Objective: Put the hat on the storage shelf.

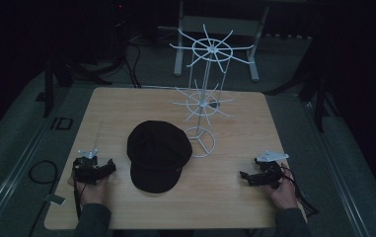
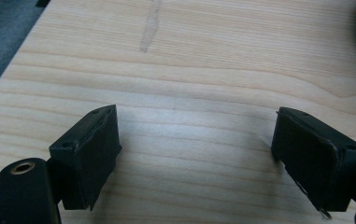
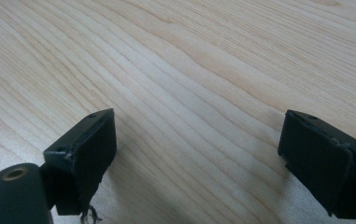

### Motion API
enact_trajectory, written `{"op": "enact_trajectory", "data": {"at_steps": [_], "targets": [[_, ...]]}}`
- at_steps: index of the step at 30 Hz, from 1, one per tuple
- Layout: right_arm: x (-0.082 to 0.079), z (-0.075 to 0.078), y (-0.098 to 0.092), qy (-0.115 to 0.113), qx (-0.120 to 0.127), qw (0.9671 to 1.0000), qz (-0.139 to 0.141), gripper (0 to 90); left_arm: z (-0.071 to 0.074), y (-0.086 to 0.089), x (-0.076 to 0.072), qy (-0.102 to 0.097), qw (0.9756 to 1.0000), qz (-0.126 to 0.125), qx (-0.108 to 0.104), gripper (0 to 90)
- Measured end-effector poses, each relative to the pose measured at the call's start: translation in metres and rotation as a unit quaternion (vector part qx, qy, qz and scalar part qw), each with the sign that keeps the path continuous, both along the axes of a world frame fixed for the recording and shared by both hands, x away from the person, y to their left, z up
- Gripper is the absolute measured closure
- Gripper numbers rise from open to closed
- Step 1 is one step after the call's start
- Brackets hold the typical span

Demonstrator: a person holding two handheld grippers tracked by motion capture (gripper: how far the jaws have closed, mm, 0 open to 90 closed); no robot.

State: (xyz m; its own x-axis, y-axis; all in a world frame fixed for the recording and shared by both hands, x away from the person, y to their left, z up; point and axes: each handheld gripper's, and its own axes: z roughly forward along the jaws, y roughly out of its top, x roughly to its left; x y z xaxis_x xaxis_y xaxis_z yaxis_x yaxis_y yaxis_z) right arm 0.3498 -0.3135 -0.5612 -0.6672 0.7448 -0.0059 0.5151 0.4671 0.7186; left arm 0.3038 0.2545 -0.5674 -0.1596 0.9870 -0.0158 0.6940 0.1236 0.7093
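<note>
The person's forearms are coming in at the near edge, the left gripper (image 1: 107, 165) and right gripper (image 1: 245, 177) both resting released, jaws wide over bare wood; the black cap (image 1: 157, 154) is lying flat on the worktop (image 1: 126, 106) between them, untouched; hanging it on the white wire rack (image 1: 204, 98) just behind seems entirely ahead; the pale woodgrain is sitting in a dark room
</note>
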Motion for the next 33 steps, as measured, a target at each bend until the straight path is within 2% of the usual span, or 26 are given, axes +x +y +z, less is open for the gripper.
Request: {"op": "enact_trajectory", "data": {"at_steps": [6,10,14,16,17,22,33], "targets": [[0.001,0.000,0.002,0.000,0.000,0.9999,-0.012,11.4,0.000,0.000,0.001,-0.001,1.0000,-0.007,0.000,16.6],[0.000,0.000,0.003,0.000,-0.001,0.9998,-0.018,11.4,0.001,0.000,0.001,-0.001,0.9999,-0.011,0.000,22.4],[-0.001,0.000,0.003,0.000,-0.001,0.9998,-0.021,11.5,0.005,-0.001,0.002,0.008,0.9999,-0.011,-0.002,33.2],[-0.001,0.000,0.003,-0.001,0.000,0.9998,-0.021,11.5,0.009,0.001,0.004,0.014,0.9996,-0.016,-0.018,42.2],[-0.001,0.000,0.003,-0.001,0.000,0.9998,-0.021,11.5,0.010,0.001,0.005,0.016,0.9994,-0.018,-0.026,42.2],[-0.001,0.000,0.003,-0.001,0.000,0.9998,-0.022,11.5,0.017,-0.004,0.006,0.014,0.9992,-0.033,-0.016,40.9],[-0.001,0.000,0.003,-0.001,-0.001,0.9997,-0.024,11.5,0.035,-0.006,0.008,-0.006,0.9986,-0.037,-0.037,40.9]]}}
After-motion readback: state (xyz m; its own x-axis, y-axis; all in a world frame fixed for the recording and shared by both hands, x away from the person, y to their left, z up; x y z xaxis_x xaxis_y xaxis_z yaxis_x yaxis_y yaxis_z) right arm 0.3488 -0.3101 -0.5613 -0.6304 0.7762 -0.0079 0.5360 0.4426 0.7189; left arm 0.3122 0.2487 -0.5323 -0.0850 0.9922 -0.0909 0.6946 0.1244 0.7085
